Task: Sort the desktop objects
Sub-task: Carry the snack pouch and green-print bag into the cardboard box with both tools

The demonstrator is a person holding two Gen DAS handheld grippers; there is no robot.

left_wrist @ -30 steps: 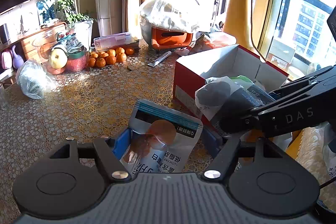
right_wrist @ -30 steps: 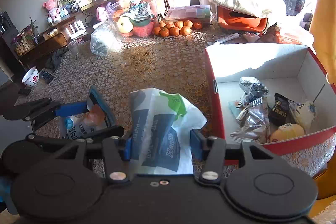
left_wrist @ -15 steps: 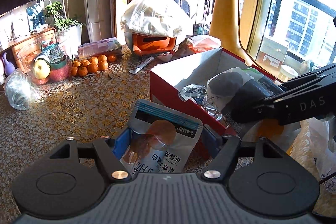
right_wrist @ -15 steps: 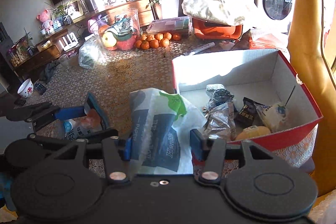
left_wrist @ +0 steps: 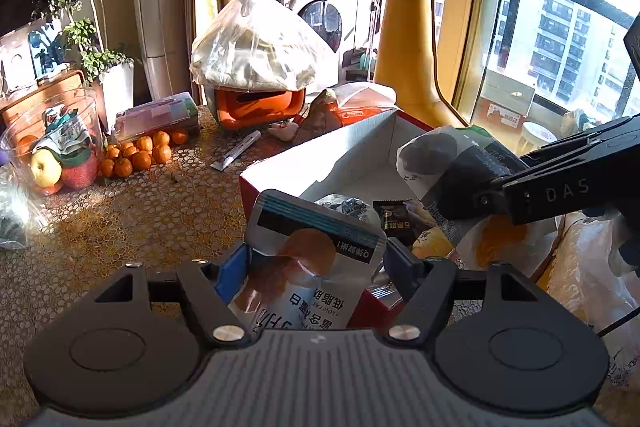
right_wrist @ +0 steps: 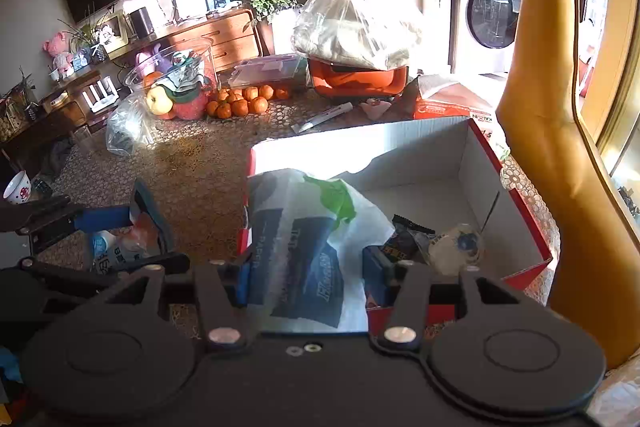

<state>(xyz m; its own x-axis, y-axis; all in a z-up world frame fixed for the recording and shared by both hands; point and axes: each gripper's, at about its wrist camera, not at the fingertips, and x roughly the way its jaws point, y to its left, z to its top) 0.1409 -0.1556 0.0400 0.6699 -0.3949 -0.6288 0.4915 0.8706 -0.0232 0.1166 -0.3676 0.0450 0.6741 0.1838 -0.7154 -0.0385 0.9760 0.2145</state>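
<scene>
Left wrist view: left tool point(left_wrist: 316, 259) clamps a snack pouch point(left_wrist: 308, 267), now over the red box point(left_wrist: 424, 125) wall, earlier over the surface. Right tool point(right_wrist: 306, 273) grips a tissue pack point(right_wrist: 304, 247), probably above the box interior. Release seems next.

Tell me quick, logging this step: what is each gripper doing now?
Left gripper: closed on the snack pouch.
Right gripper: closed on the tissue pack.

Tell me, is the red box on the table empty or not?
Not empty. The red box holds several snack packets on its floor, though much of it is bare.
</scene>
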